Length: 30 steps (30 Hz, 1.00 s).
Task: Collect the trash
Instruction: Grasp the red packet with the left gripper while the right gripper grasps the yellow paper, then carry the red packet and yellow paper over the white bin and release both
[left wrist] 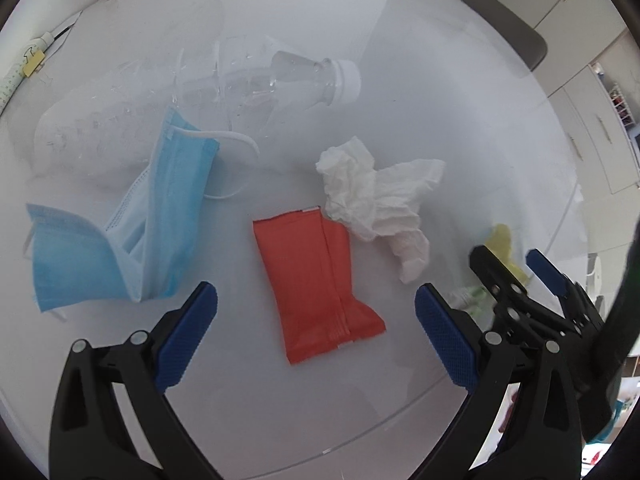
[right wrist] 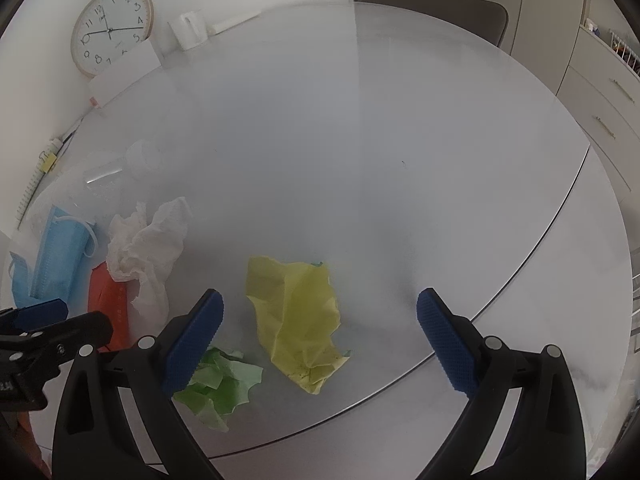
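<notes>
Trash lies scattered on a round white table. In the left wrist view my left gripper stands open just above a red packet, one finger on each side of it. A blue face mask lies to its left, a crumpled white tissue to its right, and a clear plastic bottle lies on its side behind. In the right wrist view my right gripper is open over a crumpled yellow paper. A crumpled green paper sits beside its left finger.
A wall clock, a white mug and a white card stand at the table's far edge. A grey chair is behind the table, and cabinets are on the right. The table's right half is bare.
</notes>
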Tool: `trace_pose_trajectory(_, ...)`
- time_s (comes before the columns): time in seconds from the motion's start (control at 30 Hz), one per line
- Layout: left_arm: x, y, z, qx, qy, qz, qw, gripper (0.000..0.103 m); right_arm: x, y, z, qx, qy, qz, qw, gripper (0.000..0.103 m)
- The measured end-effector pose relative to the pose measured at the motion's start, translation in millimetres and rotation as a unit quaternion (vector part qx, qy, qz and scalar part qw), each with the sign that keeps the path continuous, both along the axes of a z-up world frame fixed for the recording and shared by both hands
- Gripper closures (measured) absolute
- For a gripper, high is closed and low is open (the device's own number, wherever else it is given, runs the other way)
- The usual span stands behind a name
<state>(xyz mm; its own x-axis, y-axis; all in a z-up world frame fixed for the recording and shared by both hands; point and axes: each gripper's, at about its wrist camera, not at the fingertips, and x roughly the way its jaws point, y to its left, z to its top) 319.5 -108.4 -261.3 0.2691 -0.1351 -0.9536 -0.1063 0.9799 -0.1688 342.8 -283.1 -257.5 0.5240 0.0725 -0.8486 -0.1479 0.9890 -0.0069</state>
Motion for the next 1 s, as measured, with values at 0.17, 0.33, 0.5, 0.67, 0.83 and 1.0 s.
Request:
trace_pose_trajectory(0.17, 4.0, -3.6, -11.5, 0.030, 0.010, 0.008, 0.9994, 0.028, 2.2, -3.3, -3.0, -0.003, -0.001, 0.000, 1.000, 0.006)
trace_pose_trajectory(0.33, 5.3, -6.7, -5.1, 0.043, -0.004, -0.027, 0.9987, 0.063, 0.3, -7.1, -1.2, -0.001, -0.007, 0.000, 1.000, 0.007)
trace_pose_trajectory(0.5, 1.4, 2.2, -2.1, 0.031, 0.002, -0.040, 0.9987, 0.065, -2.5, -9.7, 1.1, 0.005, -0.006, 0.006, 1.000, 0.013)
trace_pose_trajectory(0.67, -12.9, 15.5, 0.6, 0.024, 0.014, -0.051, 0.9983, 0.065, -1.5, 0.0, 0.1, -0.020, -0.006, 0.022, 1.000, 0.034)
trace_pose_trajectory(0.83, -24.2, 23.4, 6.4, 0.025, 0.012, -0.055, 0.9981, 0.065, -1.7, 10.7, 0.8, -0.050, -0.010, 0.039, 0.998, 0.064)
trace_pose_trajectory(1.0, -33.4, 32.2, 20.4, 0.026, -0.002, -0.067, 0.9974, 0.065, -6.3, 6.8, 8.8, -0.027, -0.017, 0.032, 0.999, 0.064)
